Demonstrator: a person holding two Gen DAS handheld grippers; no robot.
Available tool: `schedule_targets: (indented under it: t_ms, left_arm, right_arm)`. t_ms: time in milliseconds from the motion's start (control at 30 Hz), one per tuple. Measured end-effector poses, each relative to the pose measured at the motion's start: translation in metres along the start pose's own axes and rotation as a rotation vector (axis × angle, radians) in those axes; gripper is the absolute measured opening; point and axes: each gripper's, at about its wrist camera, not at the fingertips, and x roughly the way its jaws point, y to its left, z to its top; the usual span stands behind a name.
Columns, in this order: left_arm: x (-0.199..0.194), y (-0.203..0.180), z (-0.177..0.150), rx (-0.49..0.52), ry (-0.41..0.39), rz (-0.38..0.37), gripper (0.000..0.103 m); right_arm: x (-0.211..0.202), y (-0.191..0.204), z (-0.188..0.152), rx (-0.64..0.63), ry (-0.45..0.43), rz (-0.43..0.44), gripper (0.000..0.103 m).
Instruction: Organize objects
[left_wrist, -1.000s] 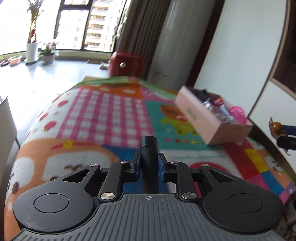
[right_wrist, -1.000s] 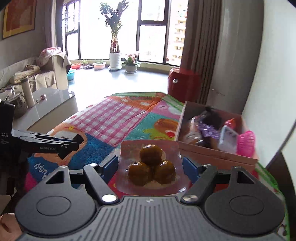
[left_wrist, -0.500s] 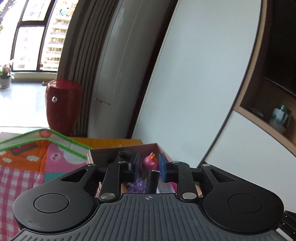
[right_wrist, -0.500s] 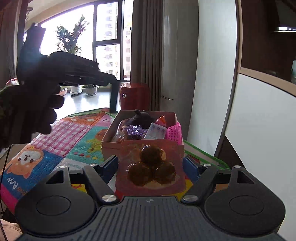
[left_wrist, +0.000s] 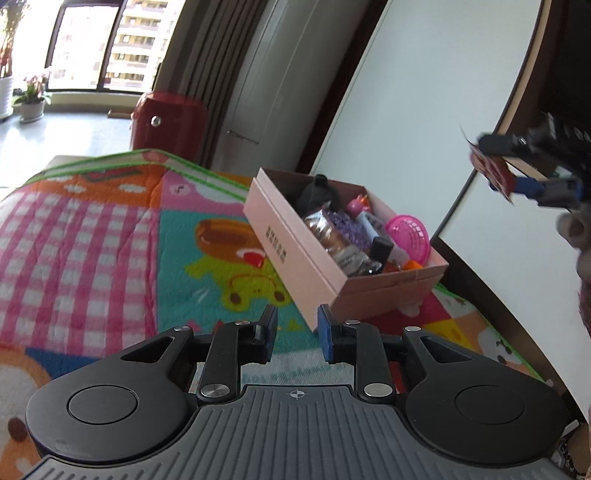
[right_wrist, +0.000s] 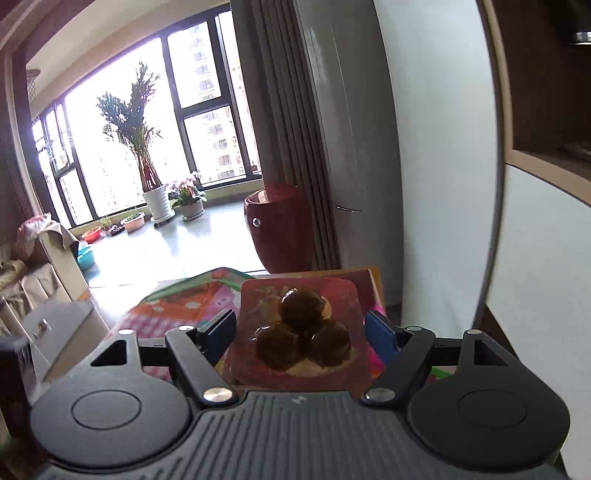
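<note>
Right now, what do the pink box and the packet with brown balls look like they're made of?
The pink box looks like cardboard: matte, flat walls with sharp folded edges and printing on its side. The packet in the right gripper seems to be glossy plastic film: it shines and bends between the jaws, and the round brown things may be only a printed picture. I can't tell.

Beyond the colourful patchwork mat (left_wrist: 110, 236): red round stool (right_wrist: 280, 229) beside grey curtains (right_wrist: 295, 147), tall potted palm (right_wrist: 144, 147) and flowering plants (right_wrist: 188, 199) along the bright window (right_wrist: 147, 122).
</note>
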Motion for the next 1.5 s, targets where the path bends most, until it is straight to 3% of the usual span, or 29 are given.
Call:
schedule_targets:
  t_ms: [67,100,267,300,400,433,533,600,667,733,800,900,1067,1167,1300,1500]
  left_arm:
    - [0.000,0.006,-0.008,-0.027,0.014,-0.001,0.026]
    - [-0.001,0.009,-0.010,-0.037,0.021,0.000,0.026]
    - [-0.004,0.015,-0.011,-0.058,0.014,-0.025,0.026]
    - [-0.004,0.014,-0.009,-0.064,0.008,-0.041,0.026]
    - [0.002,0.001,0.008,-0.063,-0.021,-0.086,0.026]
    - [0.005,-0.005,0.015,-0.055,-0.039,-0.087,0.026]
    - [0.027,-0.023,0.040,-0.028,-0.067,-0.067,0.026]
    - [0.050,-0.030,0.051,-0.018,-0.028,-0.030,0.026]
    - [0.073,-0.037,0.054,0.008,0.033,0.058,0.026]
    - [0.087,-0.039,0.052,0.044,0.080,0.111,0.037]
    - [0.088,-0.035,0.050,0.071,0.075,0.161,0.068]
    - [0.082,-0.019,0.052,0.102,0.053,0.210,0.090]
    - [0.073,0.037,0.072,0.059,-0.021,0.317,0.092]
    - [0.076,0.070,0.083,0.056,-0.071,0.373,0.100]
    - [0.078,0.091,0.088,0.036,-0.068,0.360,0.101]
    - [0.073,0.084,0.087,0.078,-0.102,0.364,0.099]
  right_arm:
    - [0.031,0.004,0.015,0.014,0.041,0.012,0.083]
    - [0.044,0.006,0.017,0.017,0.053,-0.022,0.089]
    - [0.058,-0.003,-0.004,-0.072,0.035,-0.170,0.089]
    - [0.056,-0.008,-0.012,-0.092,0.034,-0.192,0.087]
    - [0.048,-0.023,-0.046,-0.179,0.086,-0.237,0.065]
    - [0.045,-0.027,-0.059,-0.207,0.106,-0.251,0.064]
    - [0.050,-0.038,-0.089,-0.289,0.144,-0.306,0.064]
    - [0.060,-0.048,-0.100,-0.303,0.156,-0.331,0.065]
    - [0.073,-0.057,-0.107,-0.291,0.177,-0.339,0.065]
    - [0.087,-0.068,-0.111,-0.268,0.192,-0.332,0.065]
    - [0.095,-0.072,-0.115,-0.251,0.190,-0.310,0.065]
    - [0.105,-0.064,-0.118,-0.244,0.180,-0.254,0.065]
    - [0.126,-0.019,-0.109,-0.264,0.135,-0.157,0.065]
    - [0.142,0.012,-0.100,-0.271,0.111,-0.128,0.067]
    - [0.153,0.035,-0.099,-0.293,0.089,-0.147,0.073]
    - [0.151,0.029,-0.100,-0.224,0.105,-0.196,0.076]
